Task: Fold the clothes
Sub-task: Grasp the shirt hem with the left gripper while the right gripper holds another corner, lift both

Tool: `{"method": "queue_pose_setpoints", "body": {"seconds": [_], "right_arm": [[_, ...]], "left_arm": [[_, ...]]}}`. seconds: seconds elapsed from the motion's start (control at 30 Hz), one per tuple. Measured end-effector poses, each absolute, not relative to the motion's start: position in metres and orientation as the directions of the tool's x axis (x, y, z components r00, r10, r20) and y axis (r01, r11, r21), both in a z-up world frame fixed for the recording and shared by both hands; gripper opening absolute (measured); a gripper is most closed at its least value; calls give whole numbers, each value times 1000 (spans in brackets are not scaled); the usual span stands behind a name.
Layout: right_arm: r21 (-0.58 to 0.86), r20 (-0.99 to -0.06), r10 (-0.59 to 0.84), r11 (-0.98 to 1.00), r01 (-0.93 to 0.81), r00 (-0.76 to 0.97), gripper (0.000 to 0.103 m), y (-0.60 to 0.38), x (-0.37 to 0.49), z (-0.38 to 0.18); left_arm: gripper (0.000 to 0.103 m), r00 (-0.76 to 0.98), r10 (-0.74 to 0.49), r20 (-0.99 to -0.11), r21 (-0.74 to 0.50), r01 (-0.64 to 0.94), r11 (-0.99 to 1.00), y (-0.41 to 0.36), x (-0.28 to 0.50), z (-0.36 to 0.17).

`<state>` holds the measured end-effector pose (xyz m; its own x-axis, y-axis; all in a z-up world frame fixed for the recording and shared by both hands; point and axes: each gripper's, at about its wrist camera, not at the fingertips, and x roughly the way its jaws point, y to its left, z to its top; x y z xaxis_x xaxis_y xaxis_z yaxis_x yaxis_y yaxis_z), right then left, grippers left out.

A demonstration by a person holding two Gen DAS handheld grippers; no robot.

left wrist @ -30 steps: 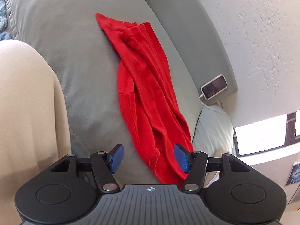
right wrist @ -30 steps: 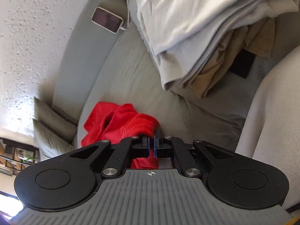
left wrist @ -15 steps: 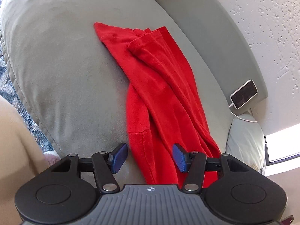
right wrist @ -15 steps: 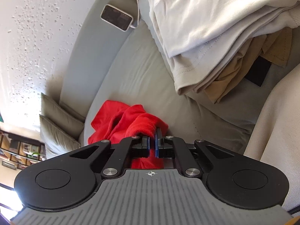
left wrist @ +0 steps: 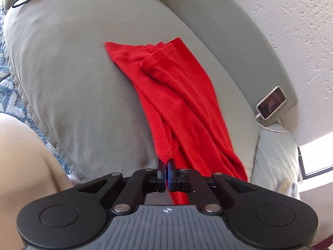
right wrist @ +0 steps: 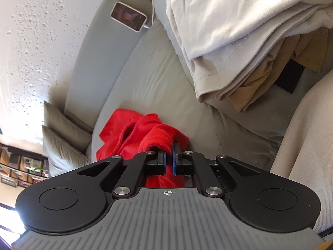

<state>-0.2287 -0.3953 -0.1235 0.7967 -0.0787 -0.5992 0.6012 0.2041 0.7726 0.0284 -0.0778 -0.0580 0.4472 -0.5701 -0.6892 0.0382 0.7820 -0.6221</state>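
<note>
Pinching red garment (left wrist: 177, 104) at both ends, on grey sofa cushion (left wrist: 79, 87).
Left gripper (left wrist: 166, 164) just clamping down on near corner of the cloth; right gripper (right wrist: 169, 155) gripping bunched red fabric near cushion's front edge, beside folded pile (right wrist: 229, 31).

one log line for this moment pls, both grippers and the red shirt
left gripper: just closed, shut on red garment corner | right gripper: shut on red garment | garment: bunched lengthwise on grey sofa cushion

You've got a solid red garment (left wrist: 177, 104) on a plain grey-green sofa cushion (left wrist: 72, 83). Your grippers: black arms, blue pads (right wrist: 174, 162). Stacked clothes (right wrist: 239, 41) run white over tan; rug (left wrist: 8, 95) is blue-grey patterned.
</note>
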Motion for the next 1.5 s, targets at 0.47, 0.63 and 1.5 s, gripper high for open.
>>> {"method": "queue_pose_setpoints", "body": {"seconds": [0.47,0.63,1.5], "right_arm": [[878,-333,36,378,295,942,3,-404,-187,36],[790,28,-177,607,86,984,3,-385,-211,180],[852,23,-3,523,-18,1000,3,-359,-181,239]], "left_arm": [[0,653,-757,-21,-776,467,424,9,17,195],[0,687,-724,-57,-689,498,526,0,17,261],[0,760,-554,340,-577,634,515,84,-51,330]]}}
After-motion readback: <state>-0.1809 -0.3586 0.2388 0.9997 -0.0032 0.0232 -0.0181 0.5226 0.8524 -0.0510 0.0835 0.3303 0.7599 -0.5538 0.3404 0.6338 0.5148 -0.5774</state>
